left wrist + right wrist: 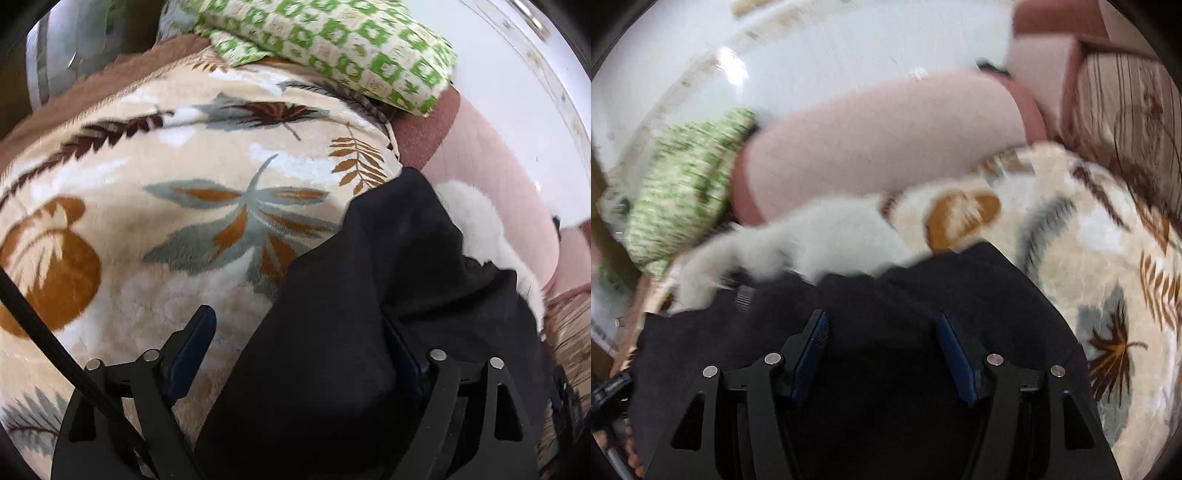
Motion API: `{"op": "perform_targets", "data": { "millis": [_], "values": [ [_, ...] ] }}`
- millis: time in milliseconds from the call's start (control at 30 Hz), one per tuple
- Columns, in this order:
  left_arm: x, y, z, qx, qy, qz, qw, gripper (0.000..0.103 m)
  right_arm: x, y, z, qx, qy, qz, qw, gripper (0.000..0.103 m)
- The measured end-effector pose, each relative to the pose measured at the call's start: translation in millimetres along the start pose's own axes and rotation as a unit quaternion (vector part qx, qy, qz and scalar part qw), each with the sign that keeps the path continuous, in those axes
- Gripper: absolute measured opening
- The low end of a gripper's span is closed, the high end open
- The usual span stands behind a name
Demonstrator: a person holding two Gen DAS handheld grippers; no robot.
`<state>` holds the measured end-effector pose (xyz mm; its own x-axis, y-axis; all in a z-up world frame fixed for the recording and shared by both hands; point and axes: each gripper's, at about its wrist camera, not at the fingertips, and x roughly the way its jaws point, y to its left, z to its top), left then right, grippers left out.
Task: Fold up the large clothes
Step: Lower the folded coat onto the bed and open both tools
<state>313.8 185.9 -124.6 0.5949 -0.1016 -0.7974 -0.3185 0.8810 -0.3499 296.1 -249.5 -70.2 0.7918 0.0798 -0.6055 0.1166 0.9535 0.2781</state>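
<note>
A black garment (388, 240) with a white fur trim (476, 218) lies on a beige blanket with a leaf pattern (166, 166). My left gripper (297, 319) points down at the garment's near edge with its jaws wide apart. The black cloth lies loose between them and drapes over the right finger (404, 354); the left finger stands over bare blanket. In the right wrist view the black garment (923, 280) fills the foreground, with the fur trim (812, 236) beyond it. My right gripper (882, 315) hovers over the cloth, open, and its pads do not pinch it.
A green and cream patterned pillow (351, 44) (683, 184) rests at the blanket's far end. A pink padded backrest (498, 166) (886, 140) runs along a white wall (509, 74). A brown striped cushion (1126, 92) lies at the right. A black cable (37, 321) crosses the left view.
</note>
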Motion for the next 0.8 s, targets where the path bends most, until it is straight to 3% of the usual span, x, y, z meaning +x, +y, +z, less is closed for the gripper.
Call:
{"op": "perform_targets", "data": {
  "millis": [100,167,267,400,500,600,633,667,700,733,800],
  "values": [
    [11,9,5,-0.029,0.025,-0.02,0.9991,0.095,-6,33,-7,-0.044,0.003,0.025,0.999,0.068],
    [18,13,7,-0.039,0.034,-0.028,0.9983,0.098,13,53,-20,-0.075,0.044,0.033,0.996,0.071],
    [16,5,8,-0.02,0.028,-0.024,0.9991,0.098,36,68,-37,-0.119,0.044,-0.011,0.992,0.08],
    [-10,-2,3,0.0,-0.013,0.009,0.9999,0.097,21,65,-32,-0.109,0.027,-0.019,0.993,0.08],
    [-53,-15,-7,0.04,-0.084,0.044,0.9947,0.097,-4,57,-27,-0.089,0.005,-0.025,0.996,0.08],
    [-105,-34,-25,0.105,-0.181,0.095,0.9732,0.097,-47,53,-21,-0.076,-0.034,-0.019,0.996,0.08],
    [-133,-44,-41,0.139,-0.234,0.122,0.9545,0.097,-63,53,-20,-0.073,-0.044,-0.015,0.996,0.081],
    [-147,-47,-50,0.155,-0.261,0.133,0.9437,0.097,-77,52,-21,-0.069,-0.052,-0.011,0.996,0.081],
    [-171,-53,-68,0.178,-0.304,0.143,0.9248,0.098,-88,51,-22,-0.064,-0.057,-0.008,0.996,0.084],
    [-189,-54,-84,0.189,-0.332,0.14,0.9134,0.098,-104,48,-29,-0.056,-0.062,-0.004,0.997,0.089],
    [-220,-48,-111,0.193,-0.365,0.11,0.9041,0.103,-126,44,-45,-0.05,-0.065,0.002,0.997,0.091]
  ]
}}
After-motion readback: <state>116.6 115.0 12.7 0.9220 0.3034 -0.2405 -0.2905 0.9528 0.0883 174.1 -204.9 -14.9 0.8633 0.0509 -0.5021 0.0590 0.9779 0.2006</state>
